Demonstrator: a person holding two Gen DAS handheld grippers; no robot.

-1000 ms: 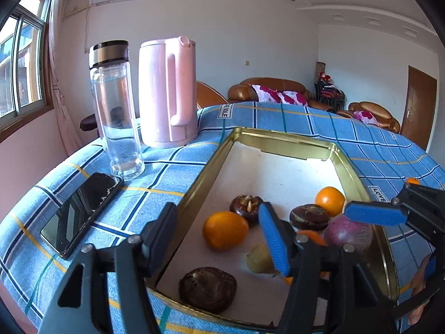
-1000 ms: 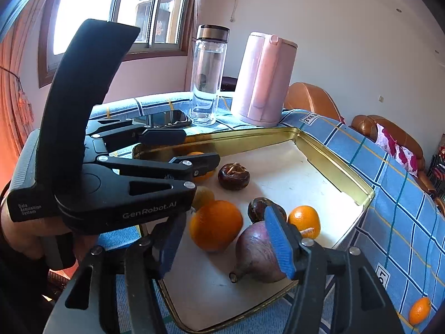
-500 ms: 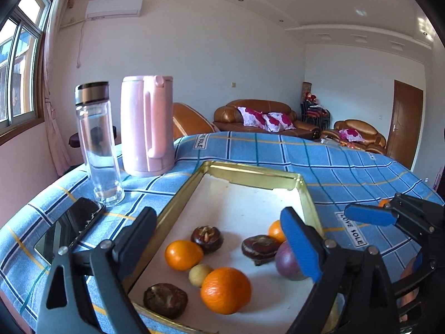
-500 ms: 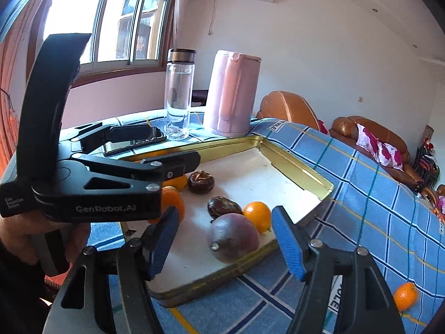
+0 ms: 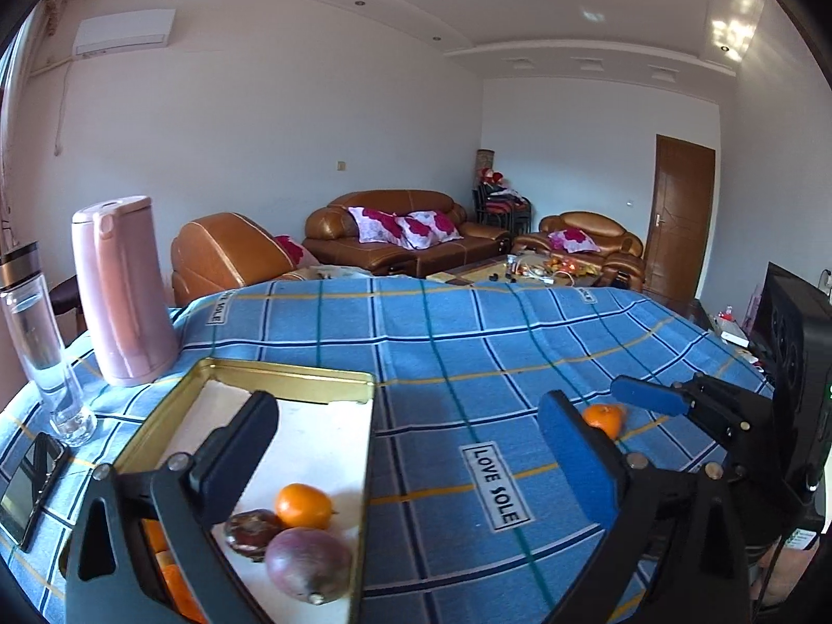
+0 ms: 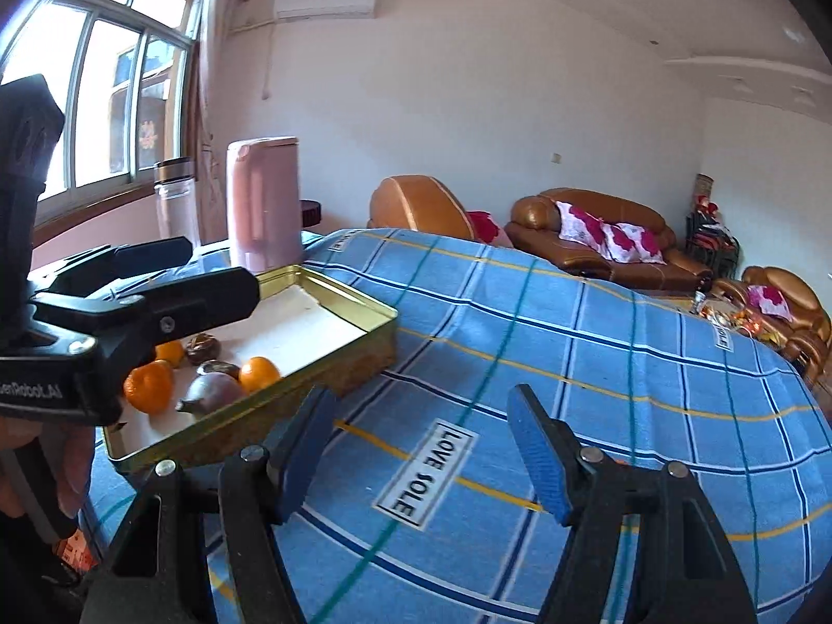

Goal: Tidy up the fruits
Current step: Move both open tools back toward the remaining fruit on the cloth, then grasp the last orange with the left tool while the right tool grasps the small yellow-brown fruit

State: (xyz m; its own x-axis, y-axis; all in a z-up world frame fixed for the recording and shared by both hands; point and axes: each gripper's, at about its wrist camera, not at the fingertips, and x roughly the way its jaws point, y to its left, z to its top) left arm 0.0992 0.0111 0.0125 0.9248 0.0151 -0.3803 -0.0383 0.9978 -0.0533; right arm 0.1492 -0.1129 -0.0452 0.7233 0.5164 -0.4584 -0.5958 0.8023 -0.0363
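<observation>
Bright window [image 6: 104, 104] daylight, fisheye edges, slight blur

Both wrist views (low, close) share the tray [image 5: 291, 377].

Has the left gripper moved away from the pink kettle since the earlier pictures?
Yes. The left gripper, its jaws opening and empty, has swung right: the pink kettle now sits at the far left, the gold tray lower left.

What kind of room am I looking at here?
Most likely a home living room: brown leather sofas with floral cushions line the far wall, an air conditioner hangs high up, and a table under a blue checked cloth holds a fruit tray.
</observation>
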